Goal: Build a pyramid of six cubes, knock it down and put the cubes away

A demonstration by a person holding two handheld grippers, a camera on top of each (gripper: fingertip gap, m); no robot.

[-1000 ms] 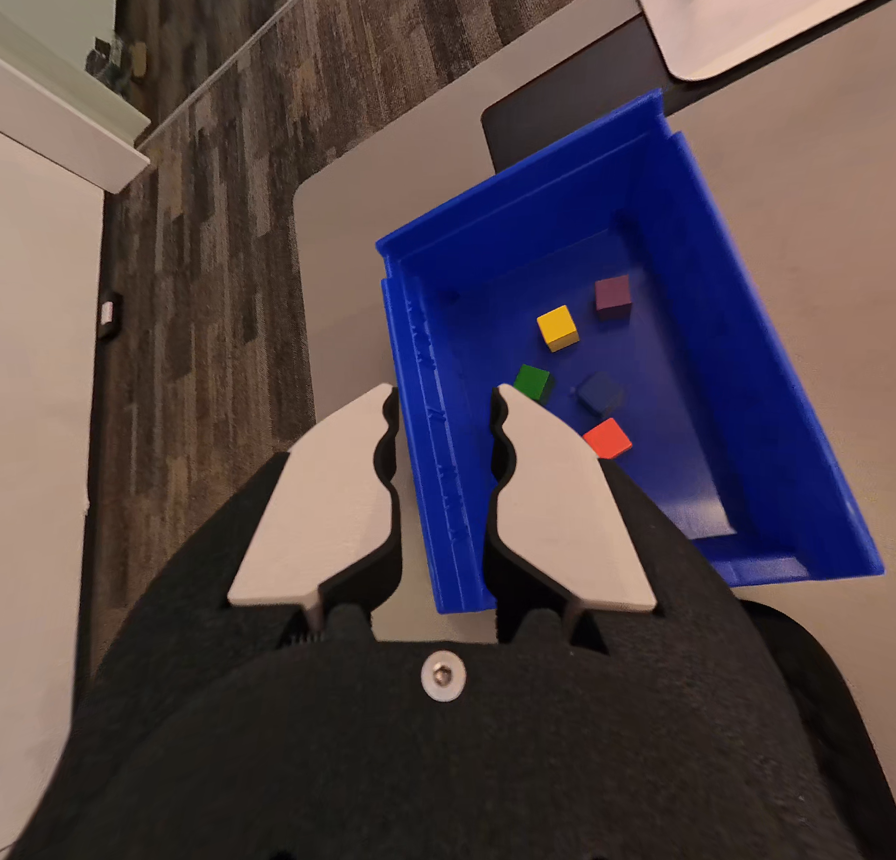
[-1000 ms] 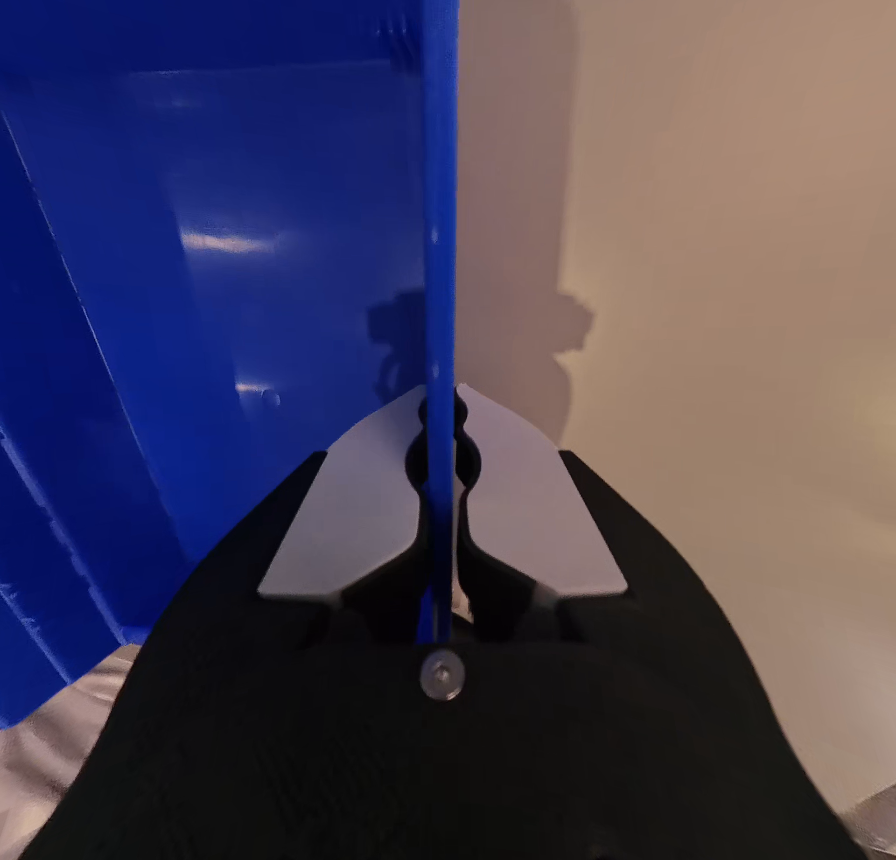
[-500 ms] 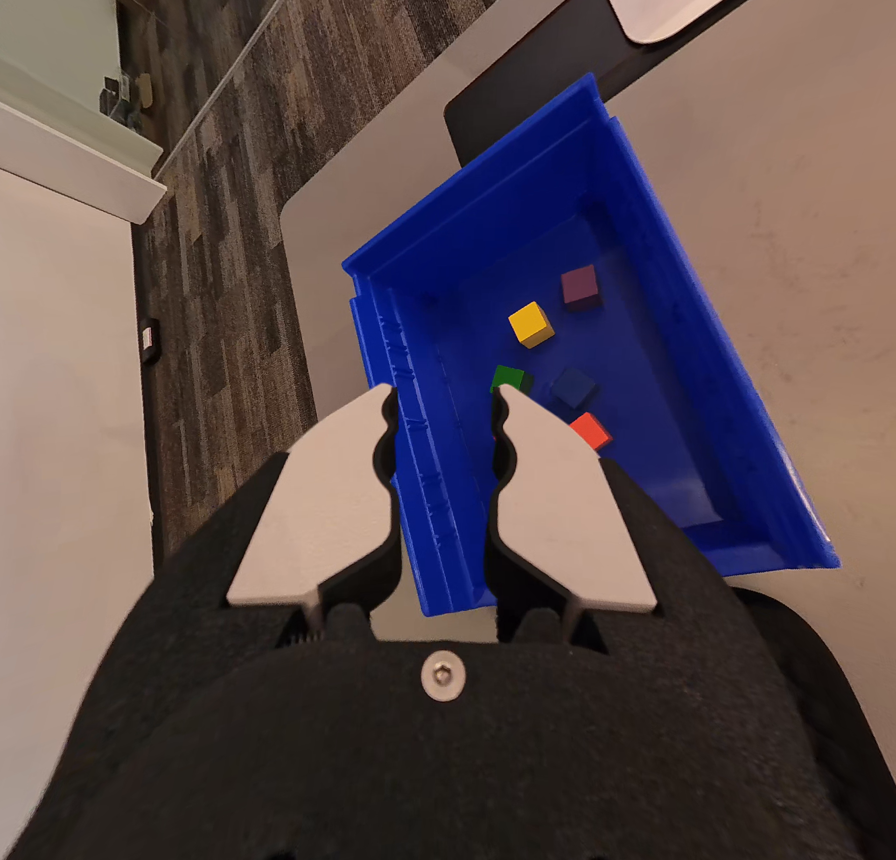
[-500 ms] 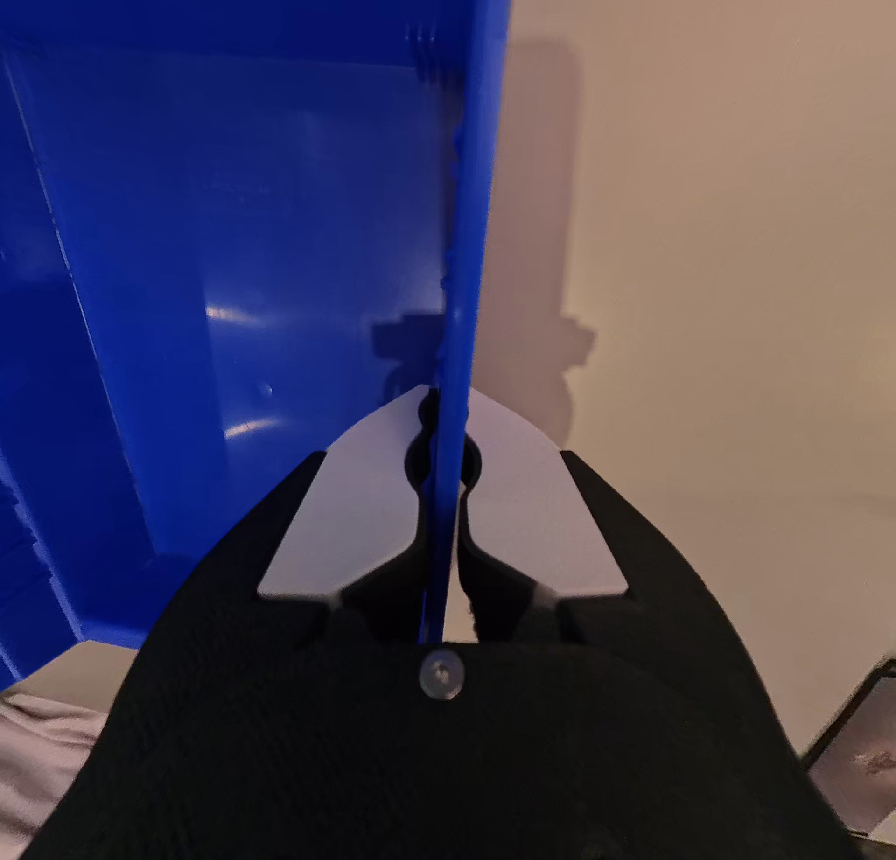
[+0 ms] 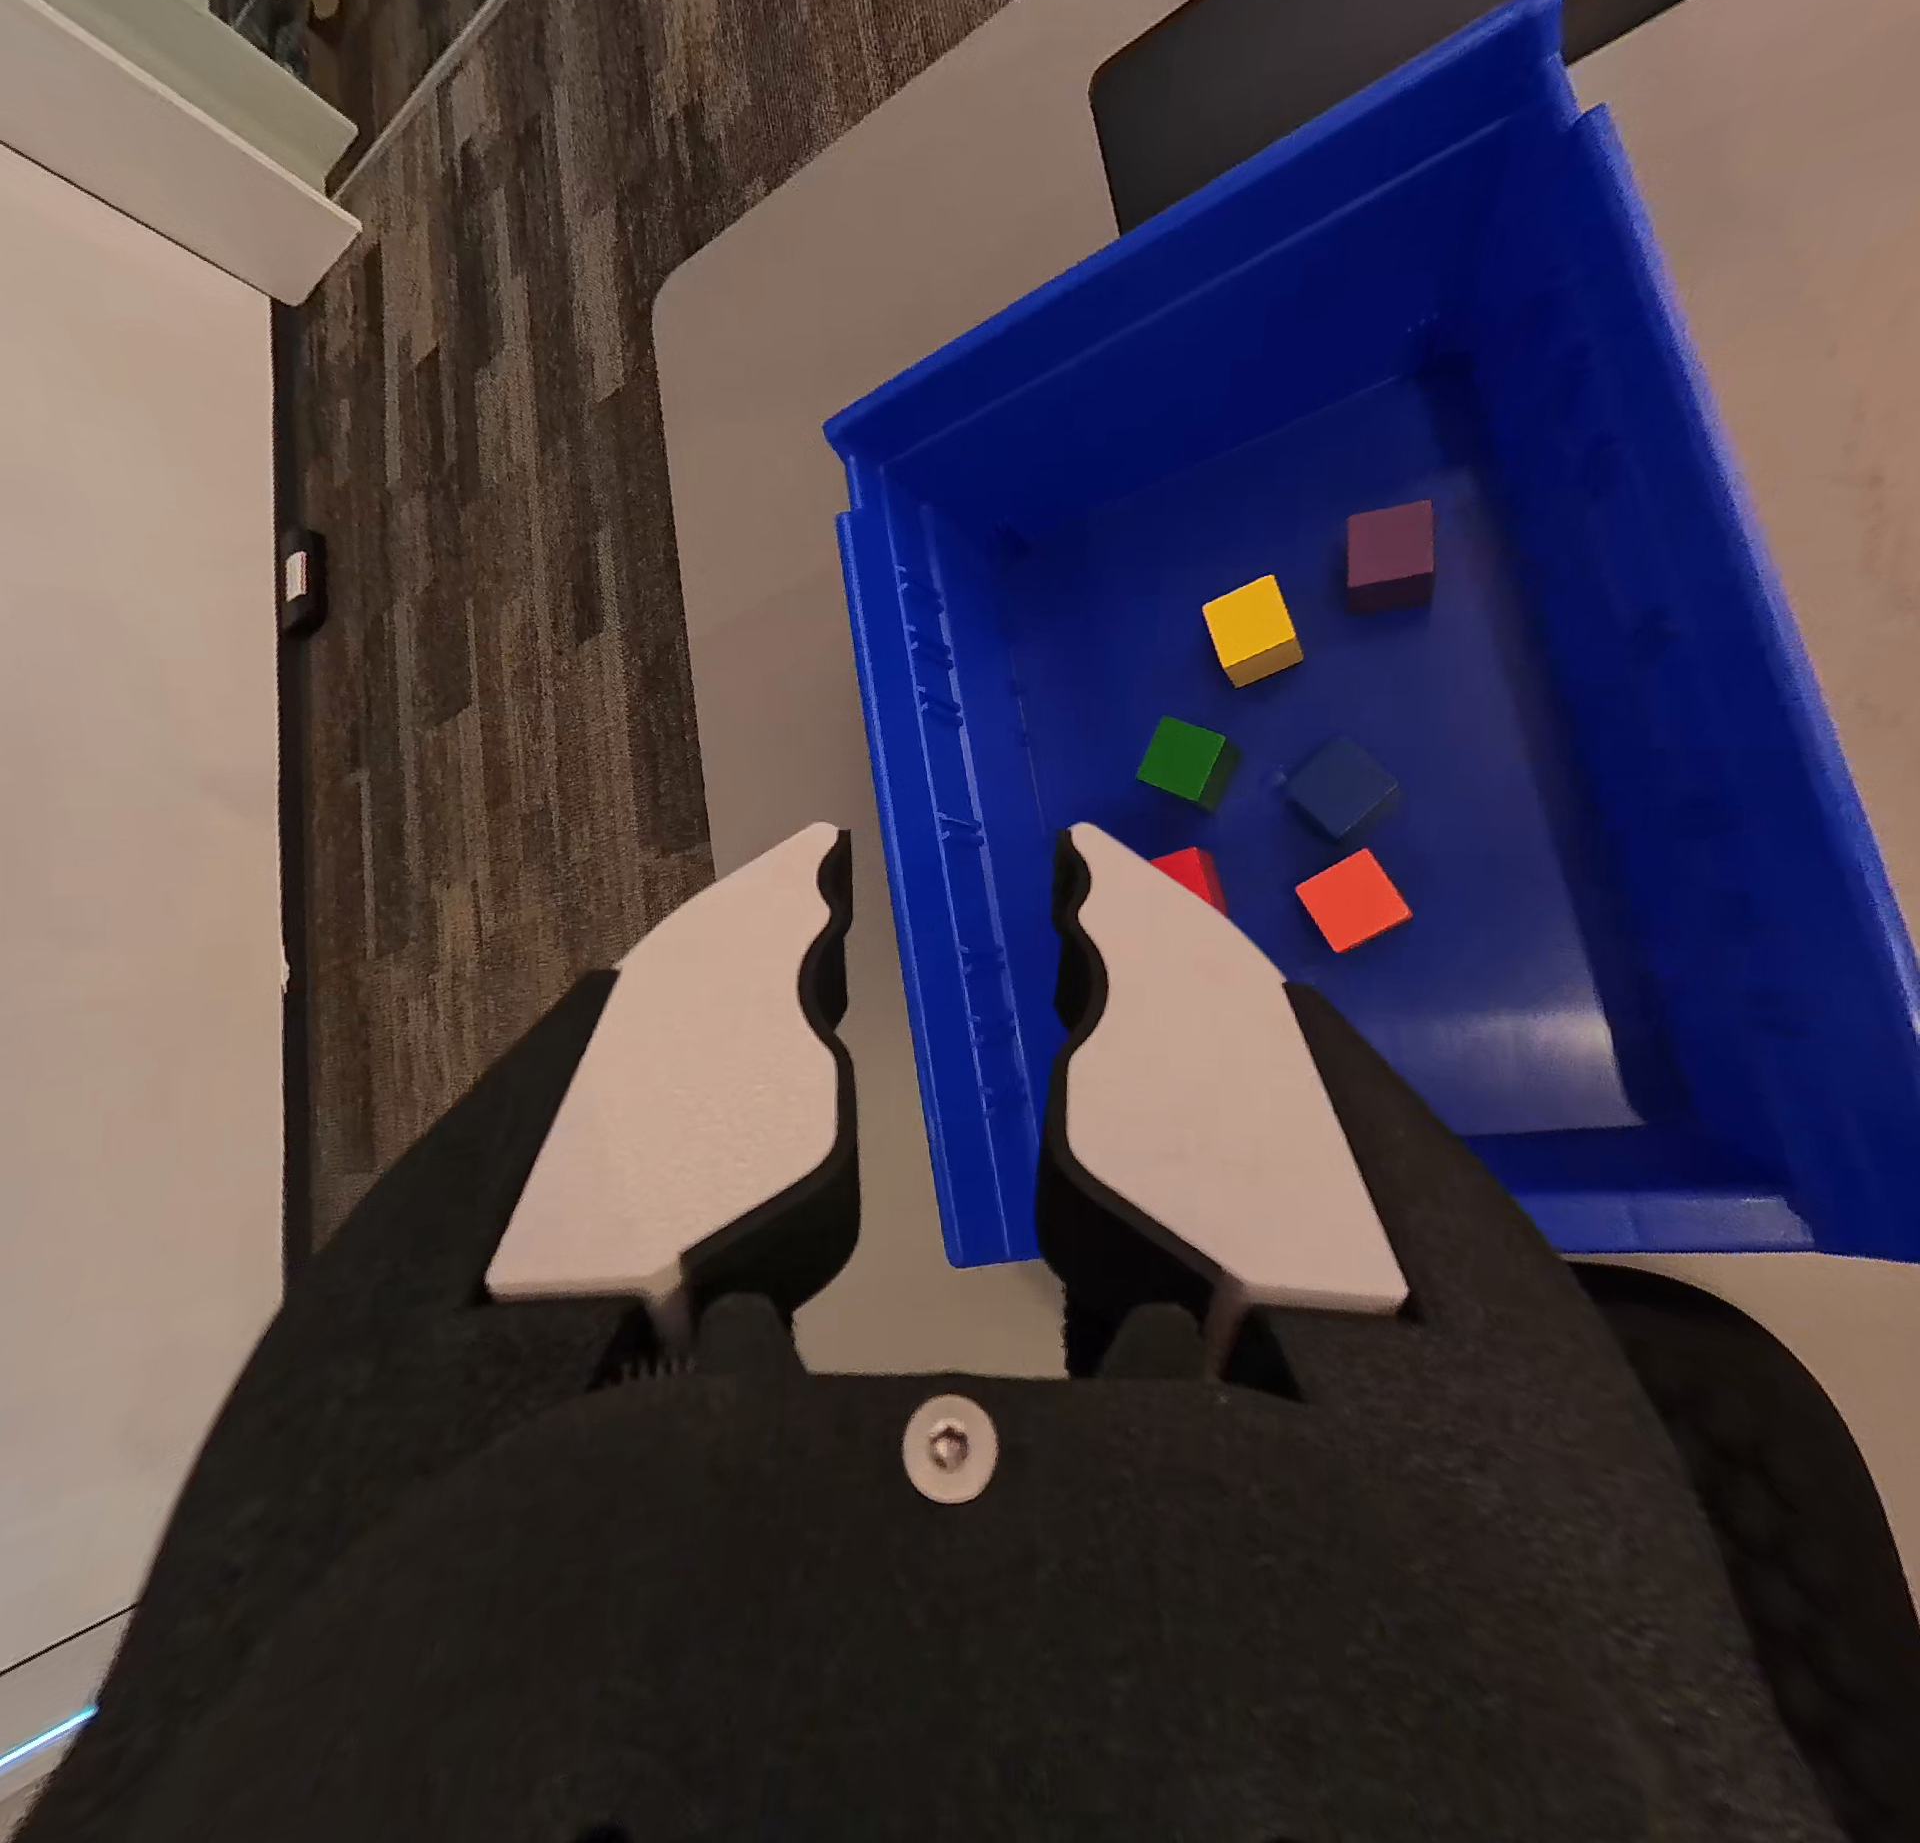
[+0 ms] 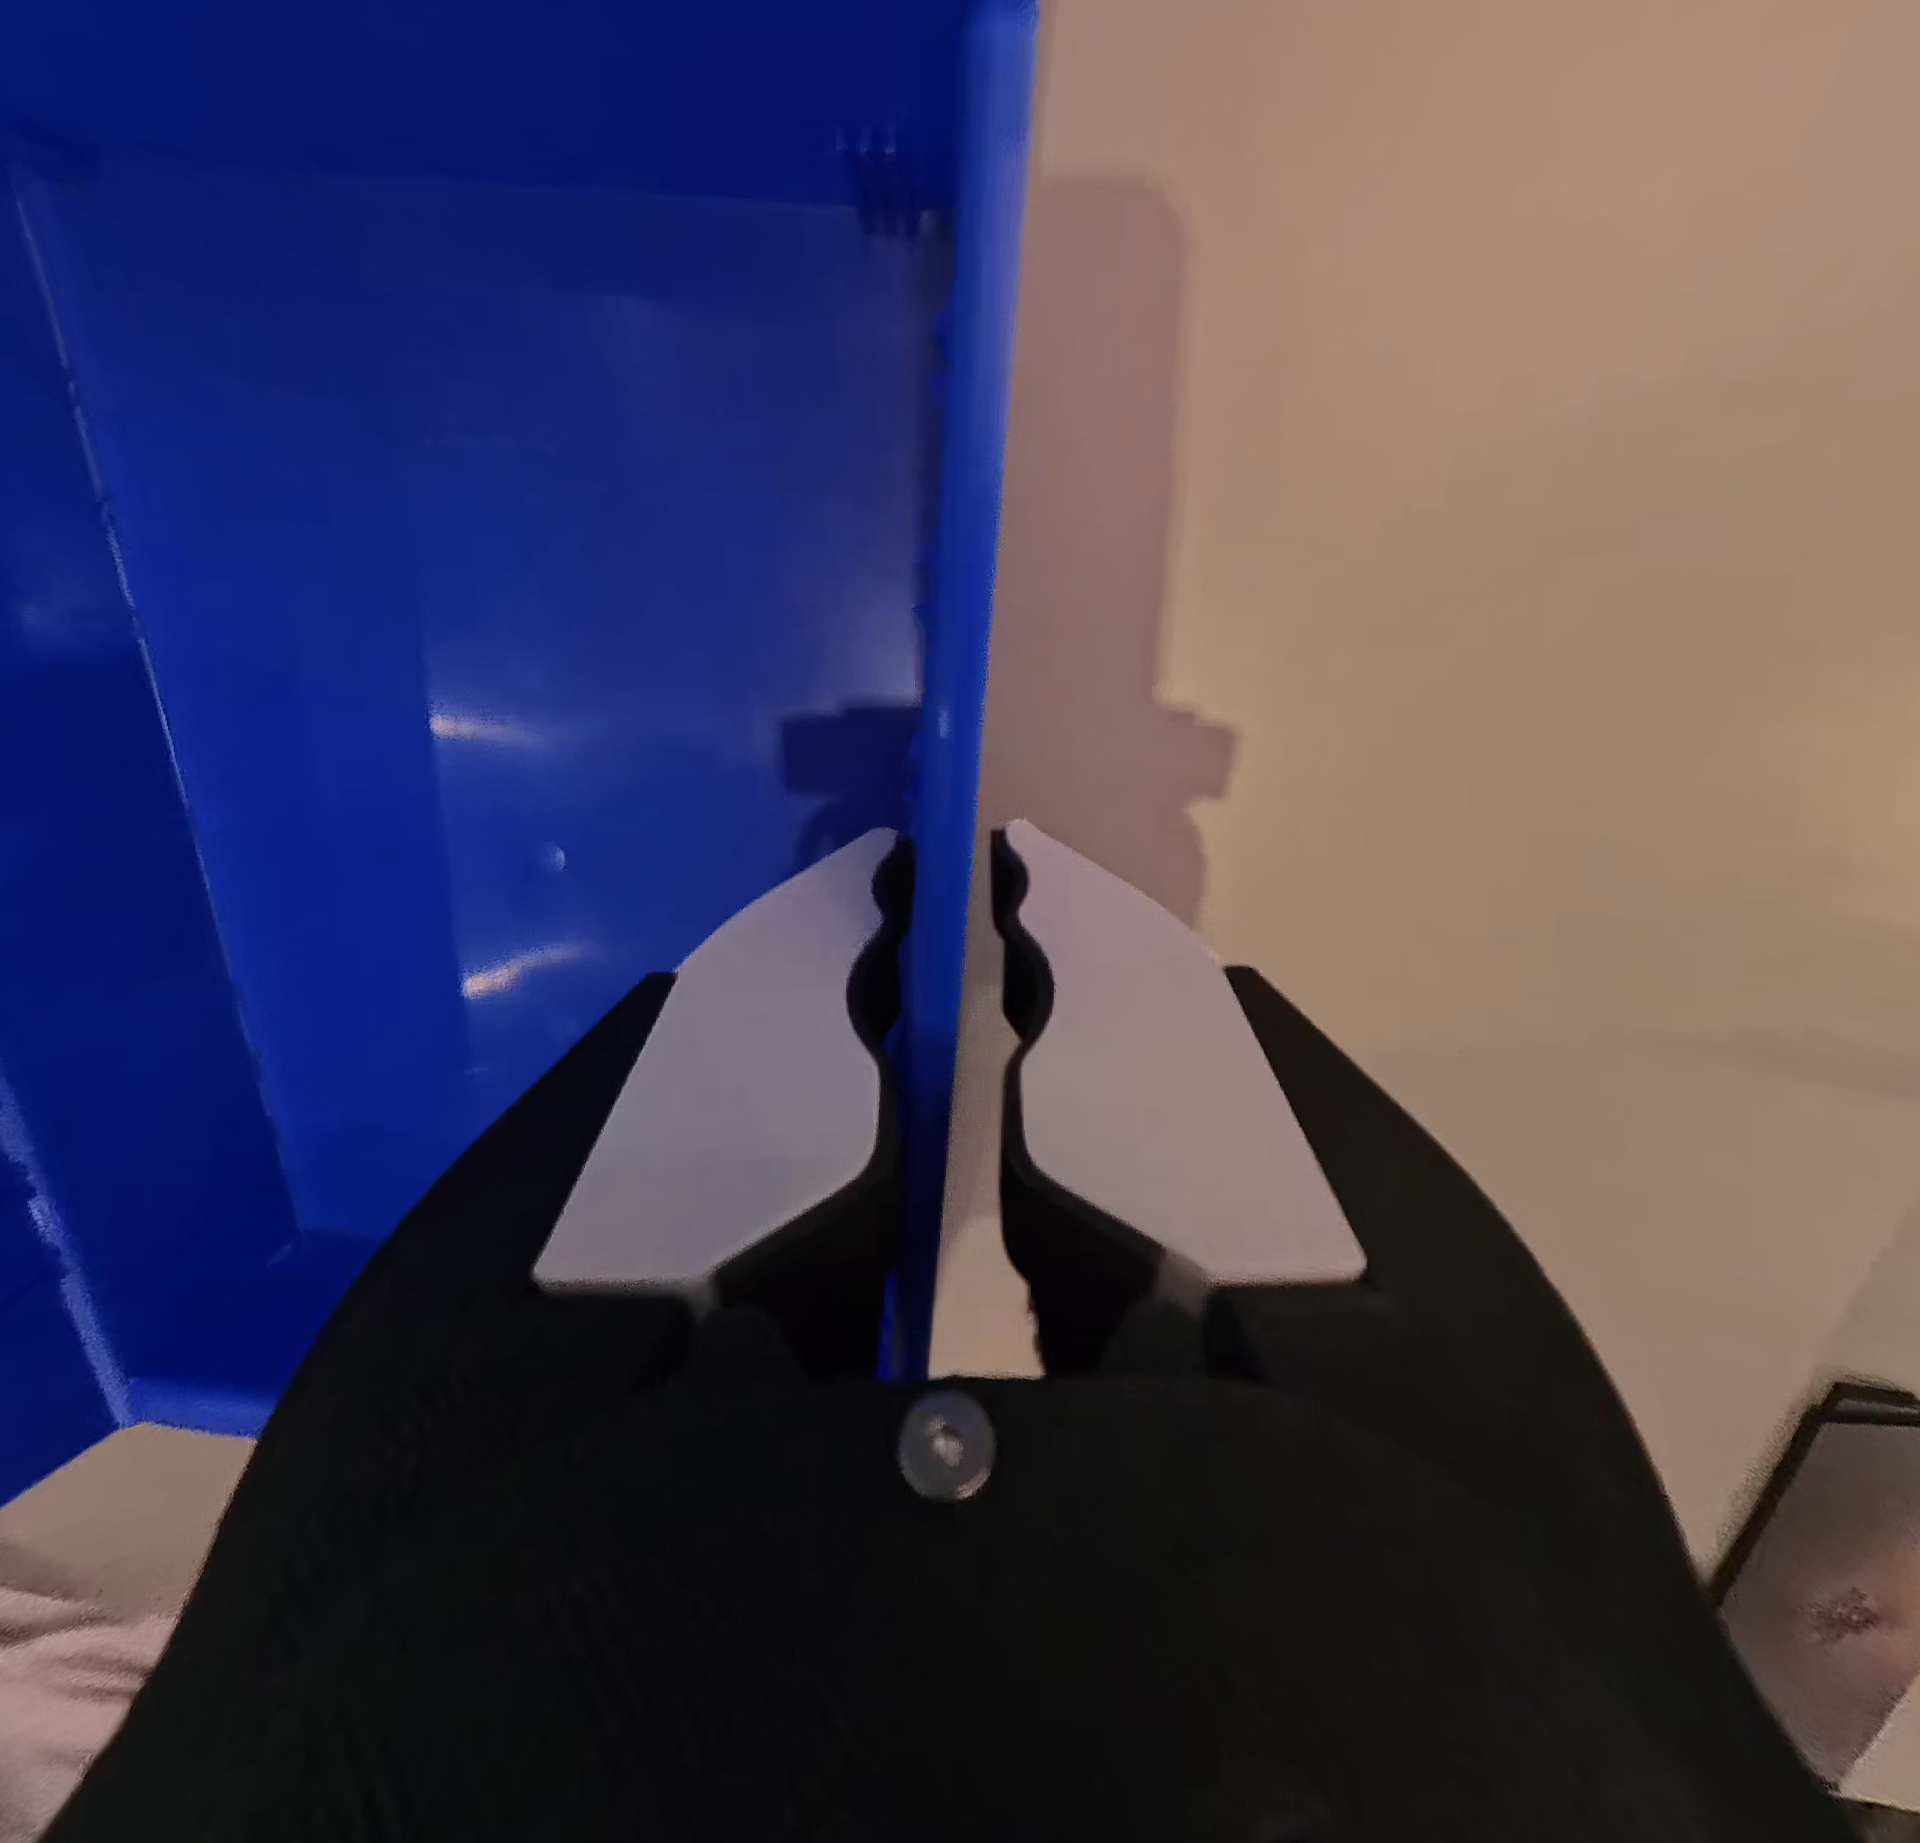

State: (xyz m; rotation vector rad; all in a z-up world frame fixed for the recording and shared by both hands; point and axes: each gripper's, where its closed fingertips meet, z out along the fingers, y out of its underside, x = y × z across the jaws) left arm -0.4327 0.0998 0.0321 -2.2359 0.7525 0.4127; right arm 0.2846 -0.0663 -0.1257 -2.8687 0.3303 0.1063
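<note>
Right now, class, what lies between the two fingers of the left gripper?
In the left wrist view, the near side wall of the blue bin stands between the open fingers of the left gripper, with bare grey table showing beside it.

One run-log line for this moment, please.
six cubes in blue bin | left claw open astride wall | right claw open astride wall

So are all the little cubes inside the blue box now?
Yes, six cubes lie in the blue box: purple, yellow, green, dark blue, orange, red. None shows on the table.
</note>
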